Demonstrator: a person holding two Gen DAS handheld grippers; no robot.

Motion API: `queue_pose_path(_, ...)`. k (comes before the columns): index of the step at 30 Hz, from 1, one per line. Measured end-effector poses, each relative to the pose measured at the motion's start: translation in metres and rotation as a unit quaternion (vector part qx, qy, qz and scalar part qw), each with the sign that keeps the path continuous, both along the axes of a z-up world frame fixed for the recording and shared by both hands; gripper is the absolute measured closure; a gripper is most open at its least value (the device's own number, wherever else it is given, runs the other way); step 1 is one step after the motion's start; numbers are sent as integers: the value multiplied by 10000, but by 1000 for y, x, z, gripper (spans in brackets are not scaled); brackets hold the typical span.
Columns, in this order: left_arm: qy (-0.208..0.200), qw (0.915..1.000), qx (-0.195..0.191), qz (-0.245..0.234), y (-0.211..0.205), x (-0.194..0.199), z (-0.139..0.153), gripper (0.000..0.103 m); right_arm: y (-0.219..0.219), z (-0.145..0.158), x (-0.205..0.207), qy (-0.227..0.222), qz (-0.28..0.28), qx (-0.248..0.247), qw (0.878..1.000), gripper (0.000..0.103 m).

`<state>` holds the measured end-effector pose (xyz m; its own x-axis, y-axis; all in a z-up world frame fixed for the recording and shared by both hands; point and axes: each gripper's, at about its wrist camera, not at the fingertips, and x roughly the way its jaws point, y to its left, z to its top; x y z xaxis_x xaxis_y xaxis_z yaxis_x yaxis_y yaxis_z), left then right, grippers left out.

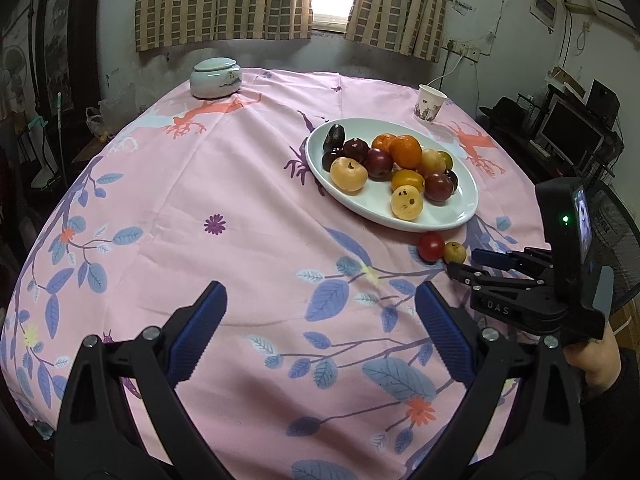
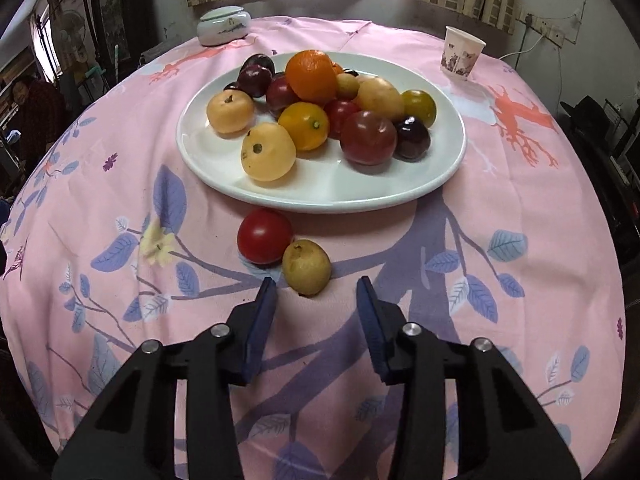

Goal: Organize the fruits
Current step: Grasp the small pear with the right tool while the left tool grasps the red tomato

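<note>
Lying just ahead of the right hand-held gripper, unpinched: yellow fruit.

Lidded ceramic jar and paper cup on pink floral tablecloth.

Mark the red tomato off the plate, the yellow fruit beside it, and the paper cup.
red tomato [image 2: 265,235], right wrist view, middle of its skin
yellow fruit [image 2: 307,267], right wrist view, centre of its body
paper cup [image 2: 460,58], right wrist view, printed side wall
</note>
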<state>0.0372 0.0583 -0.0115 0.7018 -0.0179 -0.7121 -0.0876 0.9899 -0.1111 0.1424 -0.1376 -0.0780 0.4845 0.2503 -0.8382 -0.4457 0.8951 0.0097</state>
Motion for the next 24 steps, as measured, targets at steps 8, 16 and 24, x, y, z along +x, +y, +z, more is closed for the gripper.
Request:
queue_pose_path(8, 151, 9998, 113, -94, -11, 10, -5, 6, 4, 0, 4, 61, 56, 166, 9998, 78)
queue_pose_path(16, 358, 9982, 133, -457, -52, 35, -14, 6, -53, 36, -44, -178, -561, 843, 9947, 78)
queue_pose_path(24, 567, 9941, 464, -804, -113, 87, -46, 6, -93, 32, -64, -119, -724, 1200, 9901, 78)
